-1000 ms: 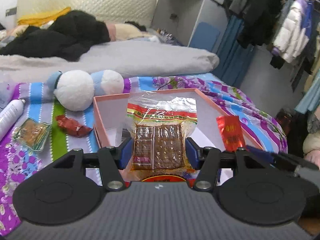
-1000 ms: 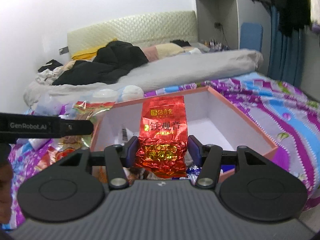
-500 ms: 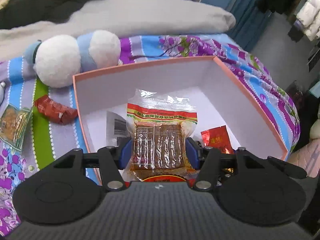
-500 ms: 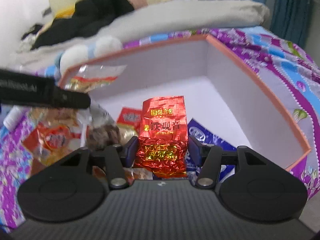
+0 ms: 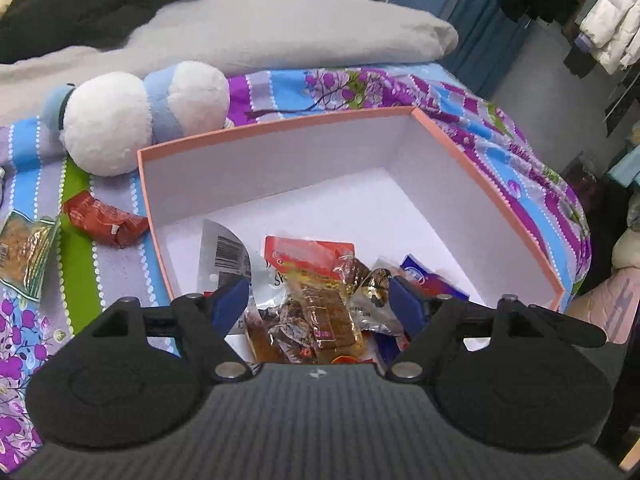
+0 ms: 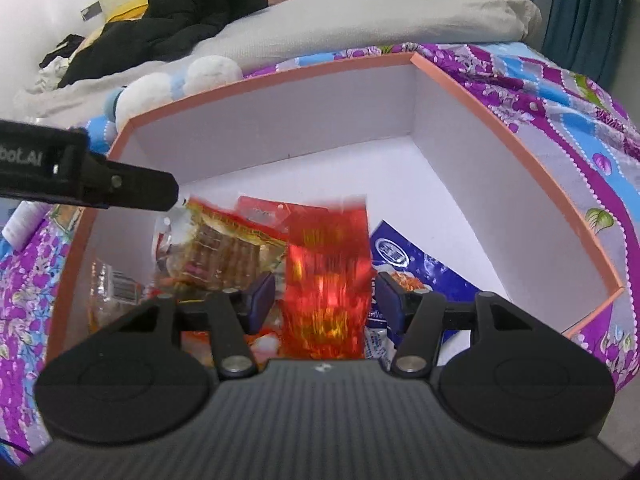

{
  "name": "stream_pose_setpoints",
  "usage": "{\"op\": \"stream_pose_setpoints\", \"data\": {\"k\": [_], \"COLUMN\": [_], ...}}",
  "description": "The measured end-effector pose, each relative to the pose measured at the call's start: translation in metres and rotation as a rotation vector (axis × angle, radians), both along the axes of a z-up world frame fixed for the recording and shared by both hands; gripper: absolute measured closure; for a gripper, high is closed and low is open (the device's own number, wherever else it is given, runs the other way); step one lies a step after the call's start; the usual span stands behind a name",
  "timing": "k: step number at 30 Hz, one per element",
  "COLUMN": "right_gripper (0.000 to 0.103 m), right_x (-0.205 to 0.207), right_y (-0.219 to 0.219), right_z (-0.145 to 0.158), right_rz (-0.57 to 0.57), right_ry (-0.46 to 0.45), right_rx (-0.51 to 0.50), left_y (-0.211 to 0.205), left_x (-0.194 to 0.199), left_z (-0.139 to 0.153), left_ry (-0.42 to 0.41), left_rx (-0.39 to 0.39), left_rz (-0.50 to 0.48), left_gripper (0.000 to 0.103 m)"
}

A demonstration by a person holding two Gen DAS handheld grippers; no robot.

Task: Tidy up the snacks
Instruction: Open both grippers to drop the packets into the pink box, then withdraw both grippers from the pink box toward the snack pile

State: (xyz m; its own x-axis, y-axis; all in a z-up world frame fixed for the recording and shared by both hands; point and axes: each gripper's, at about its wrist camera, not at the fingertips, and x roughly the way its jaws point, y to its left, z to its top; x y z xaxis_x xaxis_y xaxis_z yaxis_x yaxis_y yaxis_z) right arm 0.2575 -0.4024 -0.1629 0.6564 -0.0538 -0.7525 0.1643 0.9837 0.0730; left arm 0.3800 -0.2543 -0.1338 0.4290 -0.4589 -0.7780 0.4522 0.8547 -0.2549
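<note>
An open pink box (image 5: 280, 126) with white walls (image 6: 260, 80) lies on the flowered bedspread, with several snack packets heaped at its near end. My left gripper (image 5: 316, 304) hangs over that heap with its jaws opening. A clear packet of brown cakes (image 5: 324, 312) lies loose on the heap below and between its blue fingers (image 5: 230, 300), also showing from the right wrist (image 6: 224, 248). My right gripper (image 6: 324, 300) is over the box too. A red foil tea packet (image 6: 328, 280) stands blurred between its fingers, with a thin gap at each pad.
A white and blue plush toy (image 5: 136, 116) lies behind the box's left corner. A red-brown wrapper (image 5: 104, 220) and a green-gold packet (image 5: 24, 248) lie on the bedspread to the left. A grey duvet (image 5: 280, 28) is beyond. A blue packet (image 6: 404, 256) lies in the box.
Both grippers came down over the box. The left jaws spread and the cake packet dropped onto the heap. The red foil packet, sharp and pinched before, is now blurred and loose between the right fingers.
</note>
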Motion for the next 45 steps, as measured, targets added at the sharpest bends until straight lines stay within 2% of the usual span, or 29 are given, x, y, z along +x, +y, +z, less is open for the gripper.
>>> {"op": "stream_pose_setpoints", "data": {"k": [4,6,7,18,24,29,36,45], "right_gripper": [0.044,0.023,0.019,0.018,0.019,0.019,0.018,0.018], "right_x": [-0.007,-0.013,-0.017,-0.060,-0.091,-0.113,-0.133,-0.165], "right_y": [0.001,0.002,0.003,0.020,0.047,0.068,0.093,0.121], "right_z": [0.009,0.013,0.015,0.048,0.067,0.076,0.072,0.062], "right_rz": [0.008,0.009,0.005,0.005,0.062,0.108,0.159,0.201], "right_ry": [-0.031,-0.045,-0.060,-0.205,-0.294,-0.345,-0.353,-0.370], "right_rx": [-0.004,0.001,-0.001,0.015,-0.001,-0.015,-0.012,-0.006], "left_y": [0.011,0.017,0.021,0.070,0.097,0.119,0.153,0.197], "left_x": [-0.016,-0.025,-0.029,-0.080,-0.117,-0.143,-0.178,-0.220], "left_z": [0.015,0.023,0.027,0.059,0.074,0.079,0.073,0.061], "left_ry": [-0.058,-0.086,-0.100,-0.240,-0.336,-0.377,-0.384,-0.345], "left_rx": [-0.010,-0.019,-0.022,-0.058,-0.048,-0.059,-0.071,-0.112], "left_rz": [0.001,0.001,0.002,0.049,0.070,0.096,0.146,0.258], "left_gripper": [0.022,0.022,0.022,0.022,0.022,0.022,0.022,0.021]}}
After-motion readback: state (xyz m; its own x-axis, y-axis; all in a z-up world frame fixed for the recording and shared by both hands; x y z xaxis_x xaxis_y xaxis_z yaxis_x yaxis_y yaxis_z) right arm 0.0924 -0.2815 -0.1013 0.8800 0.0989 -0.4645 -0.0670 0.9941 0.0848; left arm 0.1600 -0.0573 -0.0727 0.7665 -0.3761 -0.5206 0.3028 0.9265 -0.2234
